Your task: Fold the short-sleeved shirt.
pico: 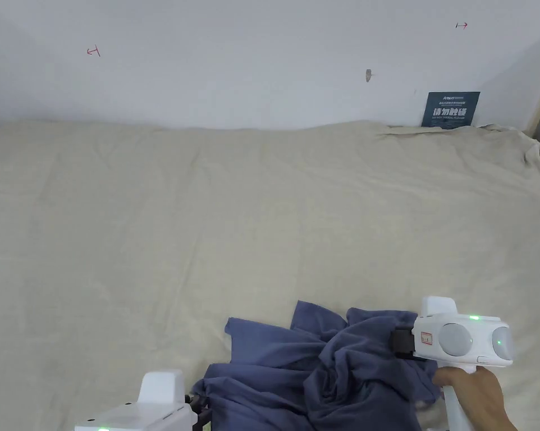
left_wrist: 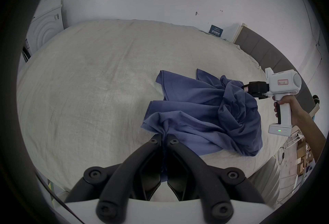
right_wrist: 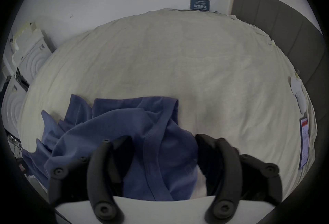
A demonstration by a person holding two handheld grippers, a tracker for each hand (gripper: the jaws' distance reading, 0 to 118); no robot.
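A crumpled blue short-sleeved shirt (pico: pixel 319 370) lies near the front edge of the bed. In the left gripper view the shirt (left_wrist: pixel 195 103) spreads ahead and to the right, and my left gripper (left_wrist: pixel 163 136) is shut on its near left edge, the cloth bunching at the tips. The left gripper (pico: pixel 201 412) sits at the bottom of the head view. My right gripper (pico: pixel 401 342), held by a hand, reaches into the shirt's right side. In the right gripper view its jaws (right_wrist: pixel 162 139) stand wide open over the shirt (right_wrist: pixel 115 126), with a seam running between them.
The beige bed sheet (pico: pixel 235 224) stretches far back to a white wall. A blue sign (pico: pixel 450 109) leans at the back right. A grey headboard (right_wrist: pixel 284 32) borders the right side. White packing pieces (left_wrist: pixel 44 32) stand left of the bed.
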